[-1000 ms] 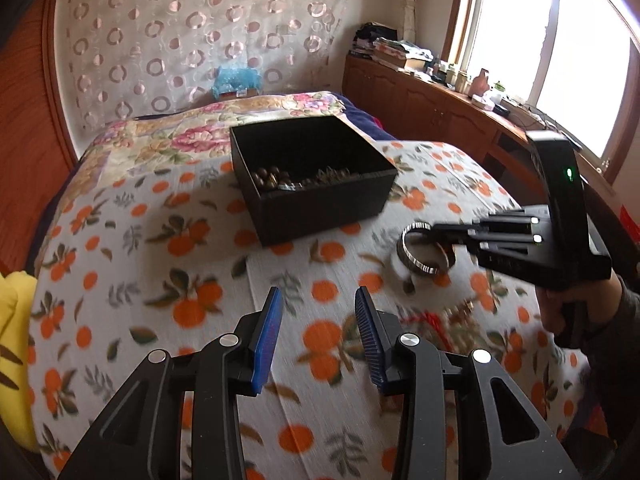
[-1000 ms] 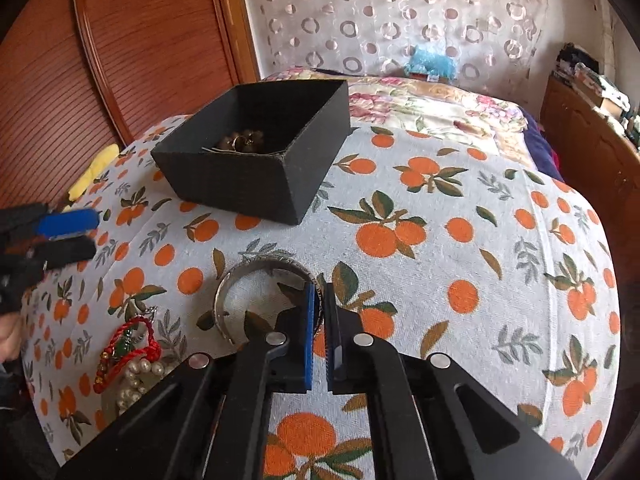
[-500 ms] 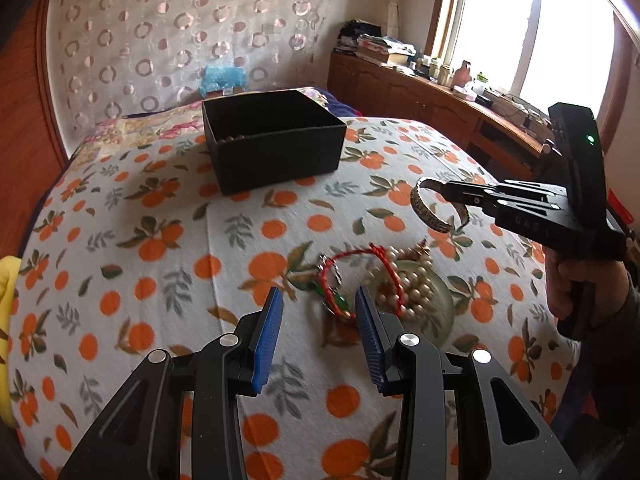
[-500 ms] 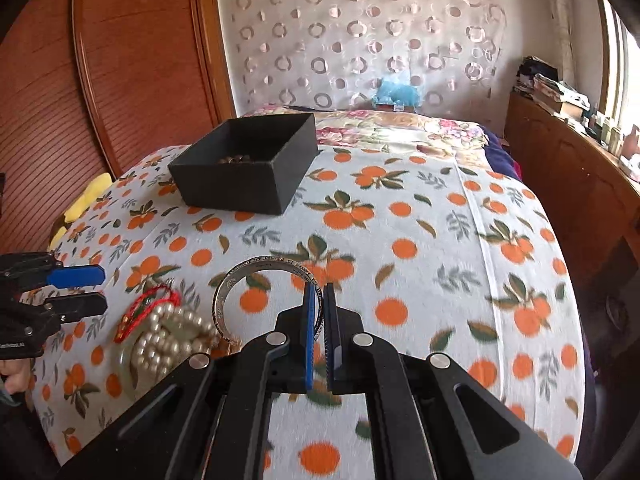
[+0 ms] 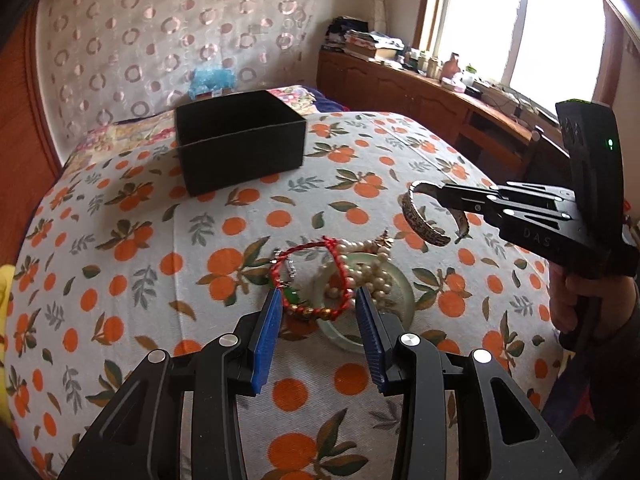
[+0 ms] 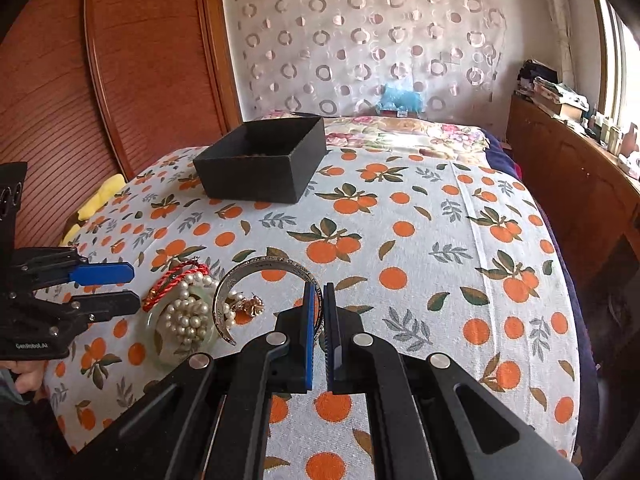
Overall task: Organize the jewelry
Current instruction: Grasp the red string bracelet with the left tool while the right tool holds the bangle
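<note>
Jewelry: engraved metal cuff (image 6: 276, 266) pinched by right gripper (image 6: 319, 298) | left gripper (image 5: 316, 300) opening over red cord bracelet (image 5: 312, 276)

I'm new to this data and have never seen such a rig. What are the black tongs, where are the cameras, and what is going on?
No robot here: a person holds a hand-held gripper in each hand, with a camera on each looking along its fingers. The left view shows the left gripper opening over a red bracelet, with nothing held. Beside the bracelet, pearls lie on a green bangle, all on an orange-print cloth. The right gripper is shut on a silver cuff, held above the cloth. The black box behind already has some jewelry inside.
</note>
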A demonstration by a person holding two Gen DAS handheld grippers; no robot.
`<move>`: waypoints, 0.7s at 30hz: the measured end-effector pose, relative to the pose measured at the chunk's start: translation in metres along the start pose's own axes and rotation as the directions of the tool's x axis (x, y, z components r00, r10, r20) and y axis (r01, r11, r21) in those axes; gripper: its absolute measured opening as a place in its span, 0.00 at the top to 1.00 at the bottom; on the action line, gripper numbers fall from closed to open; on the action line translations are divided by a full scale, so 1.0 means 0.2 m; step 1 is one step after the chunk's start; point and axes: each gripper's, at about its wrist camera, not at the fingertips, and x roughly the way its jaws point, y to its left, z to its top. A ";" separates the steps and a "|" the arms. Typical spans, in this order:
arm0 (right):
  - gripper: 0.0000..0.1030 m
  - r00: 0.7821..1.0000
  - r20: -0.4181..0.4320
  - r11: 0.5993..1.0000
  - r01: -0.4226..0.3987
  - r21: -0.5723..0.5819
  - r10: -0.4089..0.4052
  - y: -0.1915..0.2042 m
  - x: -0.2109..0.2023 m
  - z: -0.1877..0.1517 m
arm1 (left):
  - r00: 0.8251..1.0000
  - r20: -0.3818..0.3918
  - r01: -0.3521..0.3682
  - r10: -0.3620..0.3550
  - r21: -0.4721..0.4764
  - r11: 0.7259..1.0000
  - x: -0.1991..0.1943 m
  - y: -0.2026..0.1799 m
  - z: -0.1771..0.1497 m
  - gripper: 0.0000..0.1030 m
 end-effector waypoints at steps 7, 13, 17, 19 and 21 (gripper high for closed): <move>0.95 1.000 -0.013 1.000 -0.006 0.001 0.006 0.00 0.02 -0.03 | 0.999 -0.025 -0.029 0.030 0.027 0.999 0.07 -0.02 -0.02 0.55; 0.95 1.000 -0.008 1.000 -0.010 -0.007 0.010 0.01 0.02 -0.03 | 0.999 -0.024 -0.029 0.030 0.031 0.999 0.08 -0.01 -0.02 0.75; 0.95 1.000 -0.014 1.000 -0.017 -0.014 0.016 0.02 0.03 -0.02 | 1.000 0.003 -0.016 0.016 0.026 1.000 0.05 0.01 -0.01 0.93; 0.95 1.000 -0.019 1.000 -0.022 -0.020 0.021 0.03 0.05 -0.02 | 1.000 0.015 -0.017 0.017 0.023 1.000 0.04 0.02 0.01 0.93; 0.95 0.999 -0.021 0.999 -0.030 -0.025 0.029 0.04 0.06 -0.02 | 0.999 0.029 -0.013 0.013 0.015 1.000 0.02 0.03 0.02 0.94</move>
